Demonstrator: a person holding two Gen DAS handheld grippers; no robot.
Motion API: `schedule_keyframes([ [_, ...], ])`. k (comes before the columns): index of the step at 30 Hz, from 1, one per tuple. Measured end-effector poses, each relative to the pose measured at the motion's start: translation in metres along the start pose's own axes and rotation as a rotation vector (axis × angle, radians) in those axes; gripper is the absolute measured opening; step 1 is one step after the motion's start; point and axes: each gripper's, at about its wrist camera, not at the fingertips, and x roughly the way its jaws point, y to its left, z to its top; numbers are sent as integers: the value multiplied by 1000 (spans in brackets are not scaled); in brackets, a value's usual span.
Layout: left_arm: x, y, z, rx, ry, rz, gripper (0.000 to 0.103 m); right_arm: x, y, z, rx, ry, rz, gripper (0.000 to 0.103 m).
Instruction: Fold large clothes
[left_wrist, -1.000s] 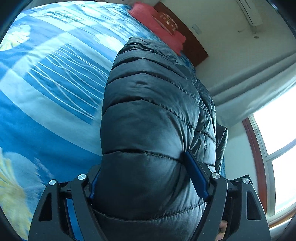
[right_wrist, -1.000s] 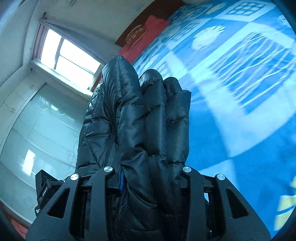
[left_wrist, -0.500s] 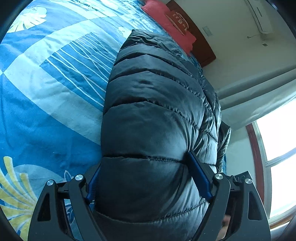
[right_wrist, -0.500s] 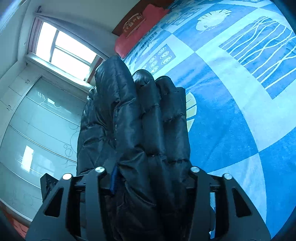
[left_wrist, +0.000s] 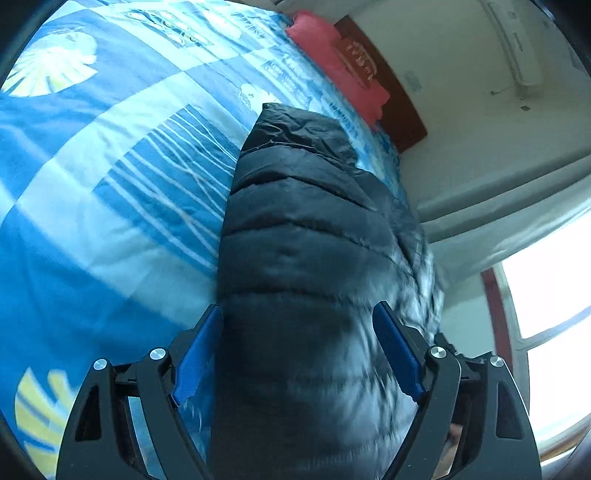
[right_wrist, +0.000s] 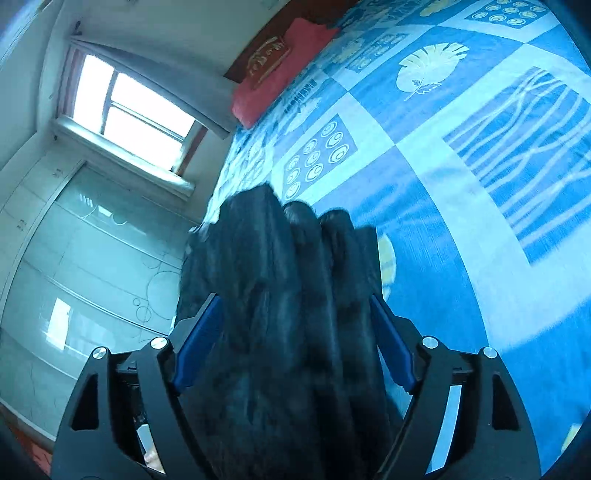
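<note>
The black puffy jacket (left_wrist: 306, 258) lay bunched up on the blue patterned bedspread (left_wrist: 110, 206), and it ran out from between the blue pads of both grippers toward the far end of the bed. The red pillow (left_wrist: 332, 62) by the dark headboard (left_wrist: 399, 107) had gold writing on it, but it was too small and blurry to read. The near part of the jacket was smeared and dark in both views, so its seams and its bottom edge were hard to make out.

The left gripper (left_wrist: 299, 328) had its jaws spread wide. The jacket filled the gap, yet the right pad stood a little clear of the cloth, so it looked let go. The right gripper (right_wrist: 295, 321) had just been opening, and its jaws stood wide too, with the jacket (right_wrist: 288, 295) lying loose between them
</note>
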Motion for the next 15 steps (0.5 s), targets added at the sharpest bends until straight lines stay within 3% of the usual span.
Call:
schedule_keyframes([
  [2, 15, -6, 7, 31, 3, 47, 82, 13, -2, 8, 13, 12, -36, 79],
  [5, 27, -16, 9, 87, 2, 126, 83, 29, -10, 13, 41, 37, -92, 59],
  [6, 30, -17, 10, 99, 3, 145, 83, 34, -16, 13, 61, 44, -99, 57],
  [9, 44, -19, 7, 110, 7, 201, 84, 45, -25, 9, 65, 53, -110, 55],
  [15, 67, -15, 9, 112, 23, 238, 87, 57, -46, 4, 116, 52, -69, 55],
])
